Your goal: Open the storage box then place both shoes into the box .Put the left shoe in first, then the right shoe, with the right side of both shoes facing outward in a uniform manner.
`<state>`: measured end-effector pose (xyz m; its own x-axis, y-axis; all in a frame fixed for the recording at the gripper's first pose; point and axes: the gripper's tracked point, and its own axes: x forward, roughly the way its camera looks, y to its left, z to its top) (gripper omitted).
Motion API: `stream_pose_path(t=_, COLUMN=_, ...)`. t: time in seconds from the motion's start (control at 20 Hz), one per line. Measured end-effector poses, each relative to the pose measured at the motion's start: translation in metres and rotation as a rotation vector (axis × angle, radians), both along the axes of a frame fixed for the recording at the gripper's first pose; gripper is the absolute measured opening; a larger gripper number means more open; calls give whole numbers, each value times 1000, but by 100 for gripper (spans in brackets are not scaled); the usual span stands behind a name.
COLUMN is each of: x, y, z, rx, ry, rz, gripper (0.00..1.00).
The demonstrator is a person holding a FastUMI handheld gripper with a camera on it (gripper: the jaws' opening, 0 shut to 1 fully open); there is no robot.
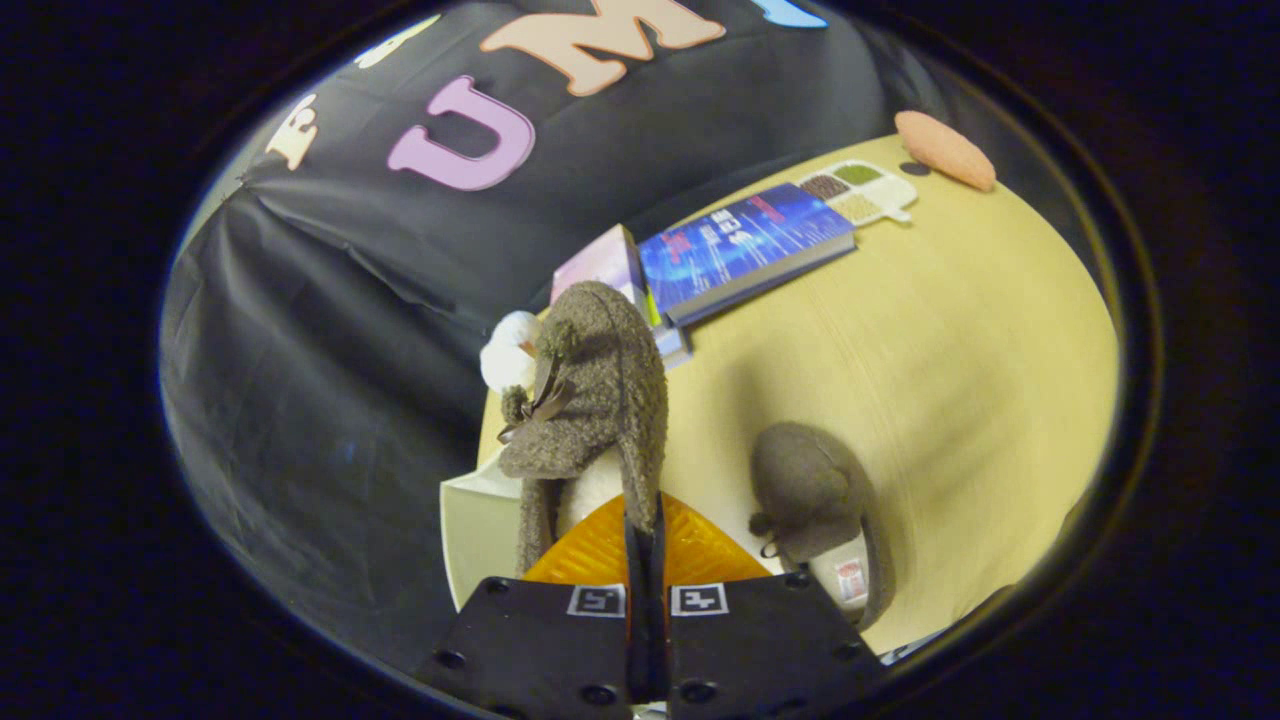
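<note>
**Tongs clamped on one shoe above the box; second shoe on the counter**

Gripper view. The tongs (645, 545) are closed almost fully, with only a thin gap showing between the two fingers. Both fingers press on the edge of the held shoe (590, 400), a fuzzy grey-brown slipper with a pale lining and a small dark bow on its upper. The held shoe stands raised, its toe pointing away from the fingers.

Directly below the held shoe is the storage box (480, 530), pale-walled and open at the top, at the near corner of the counter (950, 380). Whether the shoe touches the box cannot be determined.

The second shoe (815, 500), same material, lies on the counter just beside the fingers on their right, with a small label visible inside it.

Beyond the held shoe:
- a white fluffy item (508, 350), partly hidden by the shoe;
- a stack of books, the blue book (745, 245) on top;
- a divided tray (865, 190) with green and brown fillings;
- an orange-pink pad (945, 150) near the far edge of the counter.
</note>
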<state>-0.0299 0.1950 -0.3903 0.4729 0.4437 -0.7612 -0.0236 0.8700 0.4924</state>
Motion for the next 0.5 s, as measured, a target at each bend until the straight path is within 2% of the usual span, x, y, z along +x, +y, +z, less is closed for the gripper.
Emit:
stream_pose_path(t=0.15, x=-3, y=29, z=29, rx=40, ry=-34, rz=38, gripper=3)
stream_pose_path(t=0.3, x=-25, y=66, z=43, rx=78, ry=-34, rz=107, gripper=3)
stream_pose_path(t=0.5, x=-65, y=104, z=21, rx=57, ry=4, rz=221, gripper=3)
